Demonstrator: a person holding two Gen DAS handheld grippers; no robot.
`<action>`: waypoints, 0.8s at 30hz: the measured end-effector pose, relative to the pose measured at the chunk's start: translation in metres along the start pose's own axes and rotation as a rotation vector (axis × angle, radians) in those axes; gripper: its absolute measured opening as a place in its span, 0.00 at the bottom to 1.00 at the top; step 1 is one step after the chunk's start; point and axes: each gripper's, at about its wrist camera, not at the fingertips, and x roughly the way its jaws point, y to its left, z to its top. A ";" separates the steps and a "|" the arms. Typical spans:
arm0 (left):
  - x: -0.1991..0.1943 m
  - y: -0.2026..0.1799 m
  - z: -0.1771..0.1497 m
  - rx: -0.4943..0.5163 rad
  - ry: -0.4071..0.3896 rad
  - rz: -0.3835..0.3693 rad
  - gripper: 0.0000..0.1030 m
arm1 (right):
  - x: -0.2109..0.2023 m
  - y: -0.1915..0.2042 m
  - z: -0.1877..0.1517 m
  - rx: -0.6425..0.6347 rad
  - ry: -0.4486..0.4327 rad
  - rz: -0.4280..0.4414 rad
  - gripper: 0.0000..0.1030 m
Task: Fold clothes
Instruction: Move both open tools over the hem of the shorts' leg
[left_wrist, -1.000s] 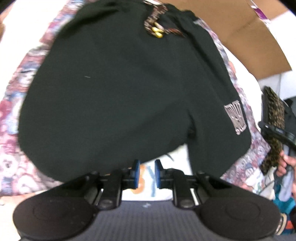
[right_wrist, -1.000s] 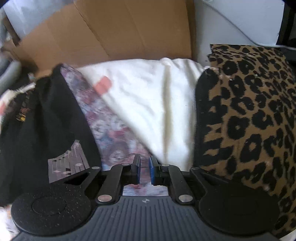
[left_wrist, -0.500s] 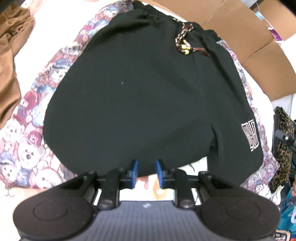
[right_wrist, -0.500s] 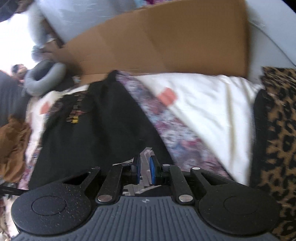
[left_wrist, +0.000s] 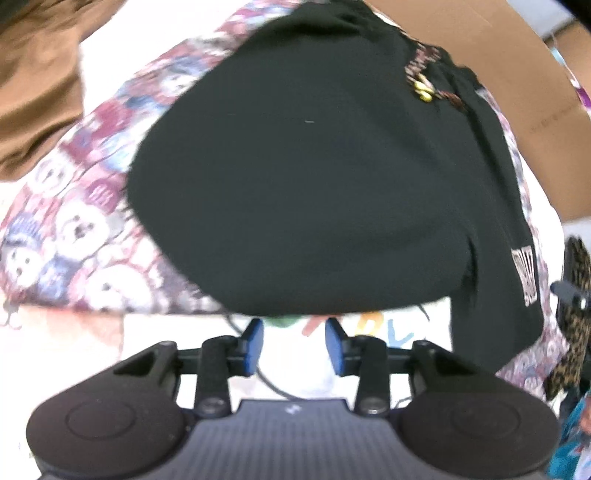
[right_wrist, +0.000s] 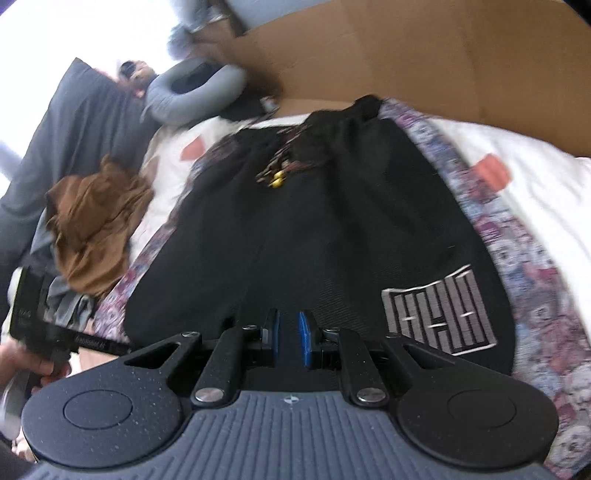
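Black shorts (left_wrist: 314, 192): spread flat on the teddy-bear print blanket (left_wrist: 85, 221), filling the centre of both views; waistband toward the top of frame, hems toward the grippers.
Drawstring (right_wrist: 277, 177): lies on the front below the waistband, yellow tips showing; motion-blurred, braid detail unreadable.
Logo (right_wrist: 439, 314): grey block lettering, lower right of the right wrist view; I cannot read it.
Left gripper (left_wrist: 294, 341): blue pads set wide apart, empty, just short of the near hem over white printed cloth (left_wrist: 376, 328).
Right gripper (right_wrist: 289, 338): pads close with a narrow gap, low over the shorts at the leg split; whether fabric is caught there I cannot tell.
Hidden or cut off: brown garment (right_wrist: 92, 229) cropped at the left edge in the left view; cardboard (right_wrist: 406, 55) runs off the top of frame; leopard-print item (left_wrist: 576, 314) only a sliver at right.
Change since half a second ago: left pads now spread wider; right view has swung onto the shorts, leopard print gone from it.
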 end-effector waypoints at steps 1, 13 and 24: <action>-0.001 0.004 -0.001 -0.023 -0.005 -0.004 0.40 | 0.003 0.003 -0.001 -0.005 0.009 0.008 0.14; -0.008 0.049 -0.001 -0.176 -0.146 -0.050 0.53 | 0.021 0.022 -0.020 -0.039 0.093 0.051 0.14; -0.042 0.025 0.028 -0.115 -0.261 -0.074 0.07 | 0.023 0.024 -0.019 -0.042 0.096 0.071 0.13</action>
